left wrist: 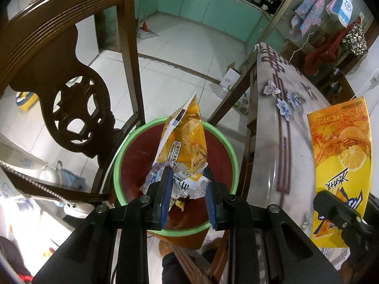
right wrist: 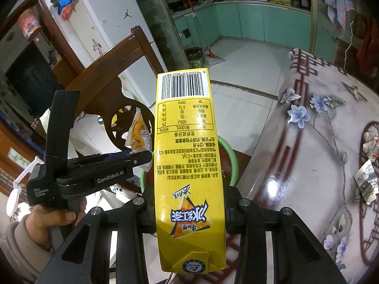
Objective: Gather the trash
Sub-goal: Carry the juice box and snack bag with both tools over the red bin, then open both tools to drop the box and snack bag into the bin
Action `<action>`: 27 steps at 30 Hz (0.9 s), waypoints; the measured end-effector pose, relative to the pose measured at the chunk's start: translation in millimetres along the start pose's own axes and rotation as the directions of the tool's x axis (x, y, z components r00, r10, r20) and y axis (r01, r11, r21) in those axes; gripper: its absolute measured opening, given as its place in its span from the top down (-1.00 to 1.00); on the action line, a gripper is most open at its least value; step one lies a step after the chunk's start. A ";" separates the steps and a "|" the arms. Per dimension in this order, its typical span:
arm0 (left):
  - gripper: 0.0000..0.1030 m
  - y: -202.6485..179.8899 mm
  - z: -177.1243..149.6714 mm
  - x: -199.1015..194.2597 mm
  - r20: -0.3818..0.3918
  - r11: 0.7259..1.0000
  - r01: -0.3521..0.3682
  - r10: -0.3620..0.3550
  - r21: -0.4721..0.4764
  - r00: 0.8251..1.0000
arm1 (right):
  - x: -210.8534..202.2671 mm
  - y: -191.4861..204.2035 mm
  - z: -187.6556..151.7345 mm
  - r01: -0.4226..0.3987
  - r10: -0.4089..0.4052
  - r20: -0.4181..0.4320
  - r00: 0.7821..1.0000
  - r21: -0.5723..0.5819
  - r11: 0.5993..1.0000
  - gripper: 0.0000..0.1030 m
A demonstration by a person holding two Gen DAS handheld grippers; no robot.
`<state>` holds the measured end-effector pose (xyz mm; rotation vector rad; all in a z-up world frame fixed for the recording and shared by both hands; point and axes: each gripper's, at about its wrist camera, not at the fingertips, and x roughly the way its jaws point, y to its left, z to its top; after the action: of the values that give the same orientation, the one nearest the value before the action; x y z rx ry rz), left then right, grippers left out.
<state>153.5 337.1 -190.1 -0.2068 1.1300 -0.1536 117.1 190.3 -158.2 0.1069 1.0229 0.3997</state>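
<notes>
Yellow wrapper and yellow carton, both poised at the bin.

Left gripper [left wrist: 187,189] is clamped on a crumpled snack wrapper [left wrist: 182,142], held directly above the green-rimmed red bin [left wrist: 123,156] beside the wooden chair [left wrist: 54,54]. Right gripper [right wrist: 187,203] is clamped on an iced-tea carton [right wrist: 187,156], close by the bin's edge near the table [right wrist: 319,130]. Neither piece is dropped yet. Crumpled paper scraps [right wrist: 368,163] remain on the table, so collecting looks partway done.
</notes>
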 end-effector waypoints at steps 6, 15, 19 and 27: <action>0.53 0.8 1.2 6.7 -0.014 1.000 -0.007 0.007 0.004 1.000 | 6.0 -5.6 0.9 -0.007 0.008 -0.019 1.000 0.027 1.000 0.31; 0.53 0.5 2.5 12.4 -0.026 1.000 -0.015 0.015 0.014 1.000 | 11.2 -8.0 0.9 -0.004 0.006 -0.032 0.999 0.056 0.998 0.30; 0.53 1.5 3.8 16.1 -0.031 1.000 -0.018 0.019 0.020 0.999 | 14.4 -8.4 2.4 -0.003 0.005 -0.037 0.999 0.059 0.998 0.30; 0.53 7.8 8.4 28.3 -0.051 0.999 -0.037 0.038 0.030 0.998 | 24.0 -4.8 6.1 -0.003 0.005 -0.051 0.999 0.044 0.999 0.30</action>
<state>173.2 339.0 -213.4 -0.1565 1.1819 -0.1427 134.5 195.4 -175.8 0.1389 1.0823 0.3856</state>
